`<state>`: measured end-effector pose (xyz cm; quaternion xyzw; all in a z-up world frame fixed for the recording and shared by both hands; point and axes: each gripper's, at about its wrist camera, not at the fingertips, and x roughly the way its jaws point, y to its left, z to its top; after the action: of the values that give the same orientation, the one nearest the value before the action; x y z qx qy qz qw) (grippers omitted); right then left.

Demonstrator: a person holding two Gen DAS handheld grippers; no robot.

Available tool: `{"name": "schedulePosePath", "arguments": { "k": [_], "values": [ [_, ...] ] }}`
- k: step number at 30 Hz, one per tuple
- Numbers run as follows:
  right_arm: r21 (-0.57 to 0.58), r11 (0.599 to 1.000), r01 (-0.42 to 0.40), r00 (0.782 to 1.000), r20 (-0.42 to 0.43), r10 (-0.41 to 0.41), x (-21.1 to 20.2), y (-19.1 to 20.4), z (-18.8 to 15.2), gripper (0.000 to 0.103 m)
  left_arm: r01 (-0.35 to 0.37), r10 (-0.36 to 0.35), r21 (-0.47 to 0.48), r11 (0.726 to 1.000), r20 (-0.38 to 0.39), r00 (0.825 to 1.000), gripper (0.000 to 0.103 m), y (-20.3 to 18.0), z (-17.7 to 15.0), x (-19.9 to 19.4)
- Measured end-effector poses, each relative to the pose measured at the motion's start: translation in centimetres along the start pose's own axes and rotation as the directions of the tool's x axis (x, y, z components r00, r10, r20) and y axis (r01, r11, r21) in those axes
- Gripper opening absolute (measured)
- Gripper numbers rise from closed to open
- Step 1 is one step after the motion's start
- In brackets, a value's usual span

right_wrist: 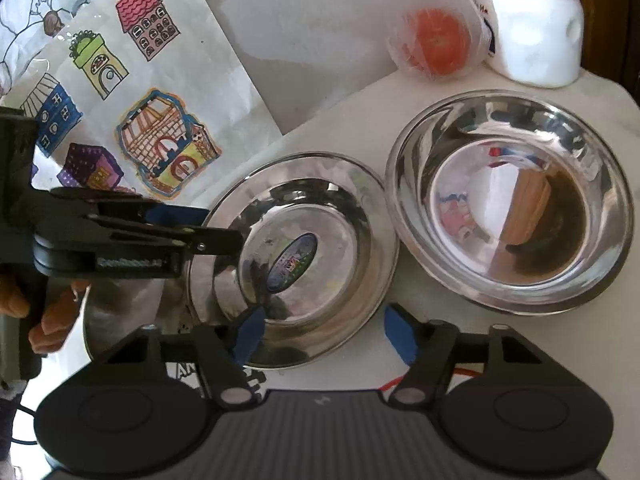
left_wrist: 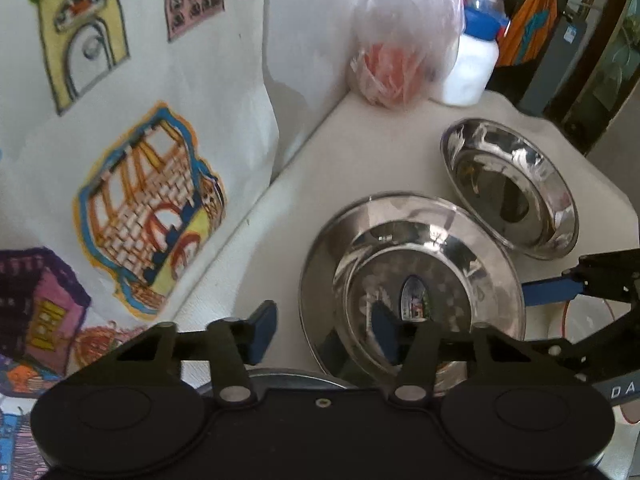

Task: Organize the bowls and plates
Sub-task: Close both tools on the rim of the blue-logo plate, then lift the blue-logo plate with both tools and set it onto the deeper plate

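Note:
A steel dish (left_wrist: 448, 240) (right_wrist: 344, 208) with an oval sticker in its middle lies on the white table. My left gripper (left_wrist: 323, 332) straddles its left rim, one blue pad outside and clear of the rim, the other inside the dish; the jaws are open. In the right wrist view the left gripper (right_wrist: 216, 226) reaches in from the left. My right gripper (right_wrist: 325, 336) is open over the dish's near rim, left pad above the inside, right pad outside. One of its blue fingers (left_wrist: 552, 290) shows at the dish's right. A second steel bowl (left_wrist: 512, 188) (right_wrist: 512, 200) sits beside it.
A paper bag printed with houses (left_wrist: 140, 200) (right_wrist: 152, 132) stands on the left. Behind the dishes are a plastic bag holding something orange-red (right_wrist: 436, 40) and a white bottle with a blue cap (right_wrist: 536, 40). Another steel rim (left_wrist: 280, 378) shows below. A person's hand (right_wrist: 52, 320) holds the left gripper.

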<state>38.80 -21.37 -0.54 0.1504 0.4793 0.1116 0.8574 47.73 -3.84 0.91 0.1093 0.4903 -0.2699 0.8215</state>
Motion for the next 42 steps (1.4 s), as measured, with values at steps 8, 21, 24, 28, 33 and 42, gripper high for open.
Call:
{"name": "schedulePosePath", "arguments": {
  "k": [8, 21, 24, 28, 33, 42],
  "values": [
    [-0.007, 0.999, 0.043, 0.999, 0.009, -0.043, 0.0, 0.1, 0.1, 0.046, -0.016, 0.016, -0.006, 1.0, -0.013, 1.0, 0.031, -0.1, 0.0, 0.5],
    [-0.003, 0.999, 0.051, 0.995, 0.09, -0.05, -1.3, 0.4, -0.3, 0.029, -0.029, 0.03, -0.063, 0.998, 0.019, 0.999, 0.023, 0.5, -0.6, -0.2],
    [-0.013, 0.998, 0.053, 0.992, 0.116, -0.052, -1.9, 0.7, -0.4, 0.027, -0.028, 0.031, -0.081, 0.996, 0.037, 0.999, 0.023, 0.7, -0.7, -0.9],
    [-0.017, 0.999, 0.047, 0.99, 0.136, -0.044, -2.7, 0.9, -0.4, 0.027, -0.024, 0.03, -0.097, 0.995, 0.06, 0.998, 0.023, 0.8, -0.8, -1.7],
    [-0.003, 0.999, 0.041, 0.984, 0.173, -0.039, -4.2, 0.2, -0.2, 0.027, -0.025, 0.035, -0.109, 0.994, 0.089, 0.995, 0.023, 0.2, -0.5, -2.8],
    [0.018, 0.999, 0.051, 0.967, 0.248, -0.054, -8.1, -2.0, 0.2, 0.027, -0.01, 0.026, -0.118, 0.993, 0.139, 0.99, 0.023, -2.7, 1.0, -4.2]
  ]
}}
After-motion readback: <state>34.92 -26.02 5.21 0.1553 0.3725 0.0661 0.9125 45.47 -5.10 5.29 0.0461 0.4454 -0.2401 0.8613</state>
